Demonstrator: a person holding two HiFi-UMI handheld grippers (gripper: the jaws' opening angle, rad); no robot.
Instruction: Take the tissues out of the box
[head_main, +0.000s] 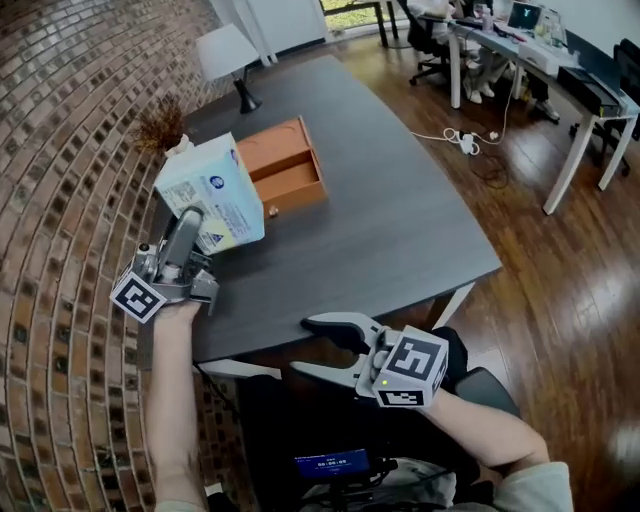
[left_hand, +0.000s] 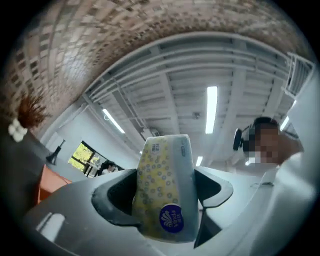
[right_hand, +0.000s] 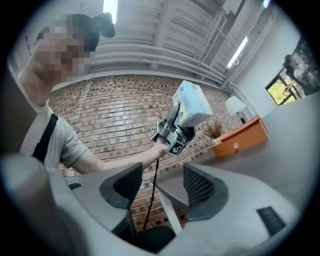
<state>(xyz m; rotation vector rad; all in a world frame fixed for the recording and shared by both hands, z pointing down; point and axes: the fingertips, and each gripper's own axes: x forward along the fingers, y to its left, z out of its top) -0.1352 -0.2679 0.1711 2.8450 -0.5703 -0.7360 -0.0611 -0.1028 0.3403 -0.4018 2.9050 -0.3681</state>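
My left gripper (head_main: 193, 222) is shut on a soft pack of tissues (head_main: 211, 189) and holds it up over the table's left side, tilted. In the left gripper view the yellow-and-blue pack (left_hand: 164, 186) fills the space between both jaws, which press on its sides. The open orange wooden box (head_main: 284, 164) lies on the dark table (head_main: 400, 220) just right of the pack. My right gripper (head_main: 308, 347) hangs open and empty below the table's near edge. The right gripper view shows the raised pack (right_hand: 193, 103) and the box (right_hand: 240, 138) beyond it.
A white lamp (head_main: 228, 55) and a dried plant (head_main: 160, 124) stand at the table's far left corner by the brick wall (head_main: 70, 150). Desks and chairs (head_main: 520, 50) fill the room's far right. A power strip (head_main: 466, 141) lies on the wooden floor.
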